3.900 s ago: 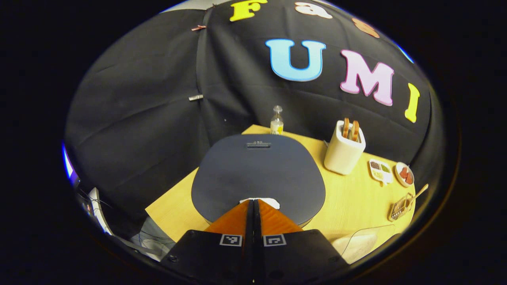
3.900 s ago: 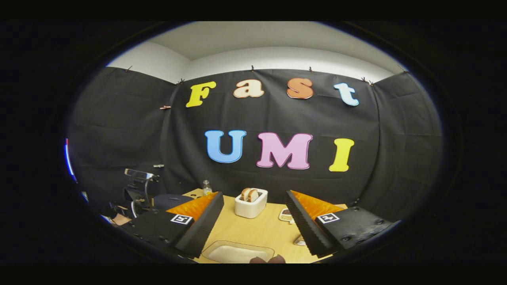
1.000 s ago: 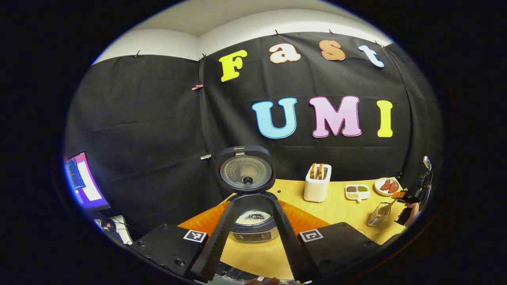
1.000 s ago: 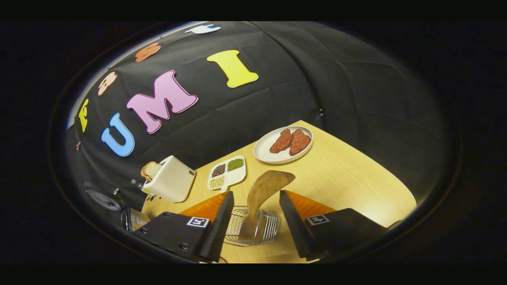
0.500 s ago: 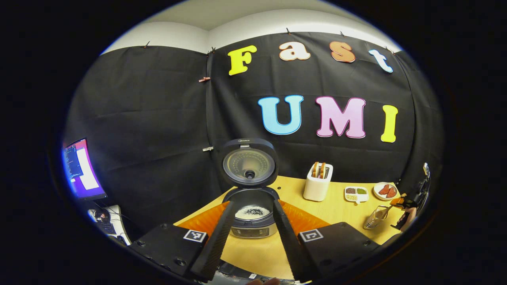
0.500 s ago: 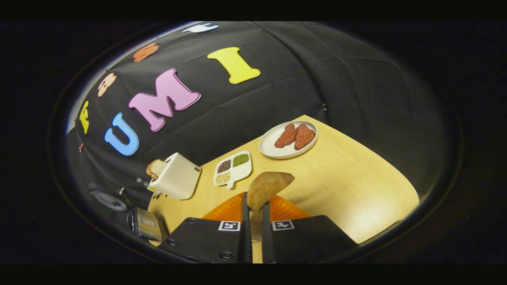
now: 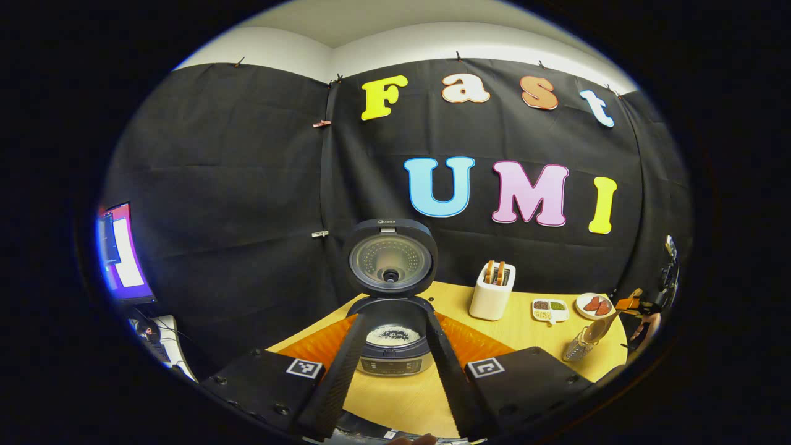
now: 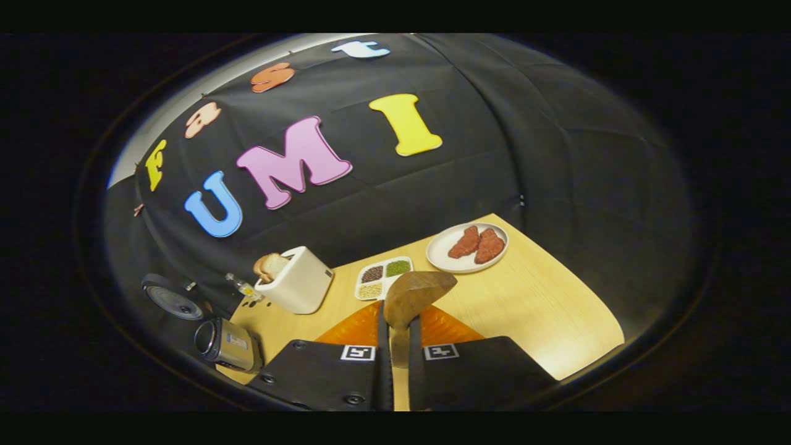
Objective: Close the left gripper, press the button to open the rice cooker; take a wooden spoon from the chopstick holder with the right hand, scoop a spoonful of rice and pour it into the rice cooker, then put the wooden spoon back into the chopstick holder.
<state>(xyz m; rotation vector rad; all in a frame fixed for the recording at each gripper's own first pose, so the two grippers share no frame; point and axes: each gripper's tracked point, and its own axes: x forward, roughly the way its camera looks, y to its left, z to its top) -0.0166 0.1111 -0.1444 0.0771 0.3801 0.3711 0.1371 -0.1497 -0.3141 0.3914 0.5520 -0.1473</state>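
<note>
R gripper point(image 8: 396, 346) fingers clamped on wooden spoon point(image 8: 413, 295) just above chopstick holder point(image 7: 576, 350), L gripper point(image 7: 391, 377) fingers spread before open rice cooker point(image 7: 391, 309) on tabletop point(image 8: 531, 309); risk: thin handle twists, spoon slips w/ rice.

Right gripper point(image 8: 396, 327) is clamping the spoon point(image 8: 413, 295) handle between both fingers, bowl sticking up ahead. Table point(image 8: 544, 315) is lying below. Toaster point(image 8: 301, 281) with bread is sitting left, divided dish point(image 8: 384, 278) beside it, plate point(image 8: 468, 248) with two red pieces farther right. Rice cooker point(image 8: 227, 343) is showing lower left, lid point(image 8: 172, 298) raised.
</note>
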